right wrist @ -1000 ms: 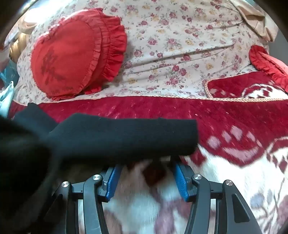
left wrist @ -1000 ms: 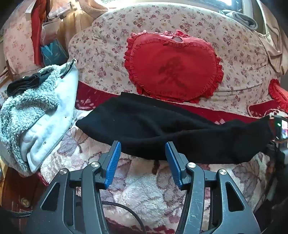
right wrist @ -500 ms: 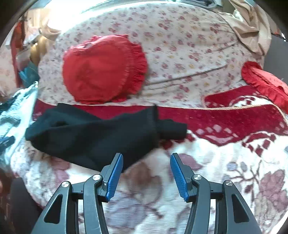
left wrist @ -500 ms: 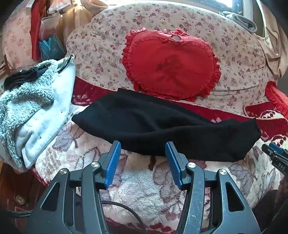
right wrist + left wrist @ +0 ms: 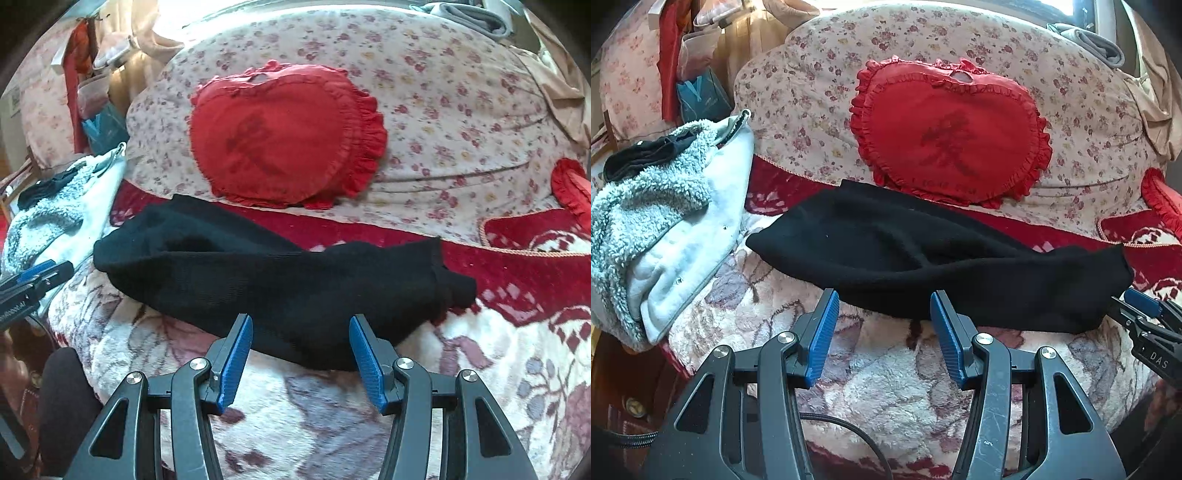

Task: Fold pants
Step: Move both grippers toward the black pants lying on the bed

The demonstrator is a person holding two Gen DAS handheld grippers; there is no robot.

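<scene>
Showing pants (image 5: 280, 291) cuff — right view only

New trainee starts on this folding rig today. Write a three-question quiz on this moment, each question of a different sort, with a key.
1. True or false: the left gripper is shut on the black pants.
2. Multiple choice: what leans on the floral sofa back behind the pants?
A. a blue round pillow
B. a red heart cushion
C. a wicker basket
3. Fill in: in the left wrist view, the fleece jacket lies to the ____ of the pants.

Key
1. False: both it and the right gripper stand open, holding nothing.
2. B
3. left
</scene>
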